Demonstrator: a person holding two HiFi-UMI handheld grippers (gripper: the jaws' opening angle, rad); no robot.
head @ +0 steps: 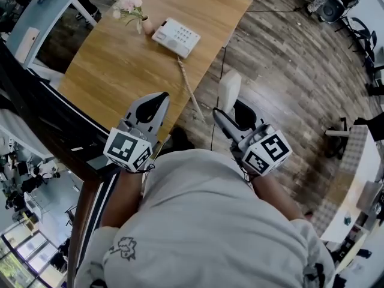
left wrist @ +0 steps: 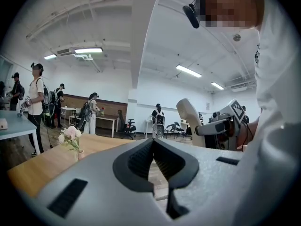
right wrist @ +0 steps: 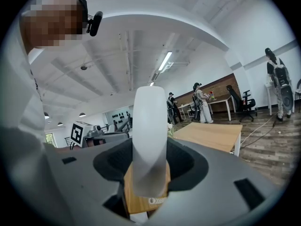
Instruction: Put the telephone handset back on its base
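The white telephone base [head: 176,36] lies near the far end of the wooden table [head: 114,71], and its coiled cord [head: 189,89] trails off the table's edge toward me. The white handset [head: 229,90] stands upright in my right gripper [head: 231,114], held beside the table and well short of the base. In the right gripper view the handset [right wrist: 150,126] fills the gap and the right gripper [right wrist: 150,160] is shut on it. My left gripper [head: 161,98] hovers over the table's near edge, and the left gripper [left wrist: 153,143] has its jaws together with nothing between them.
A small vase of pink flowers [head: 137,12] stands just left of the base. A black cable [head: 219,71] runs across the wood floor on the right. Office chairs [head: 366,35] and another desk [head: 354,179] stand at the right; several people [left wrist: 36,102] are in the room beyond.
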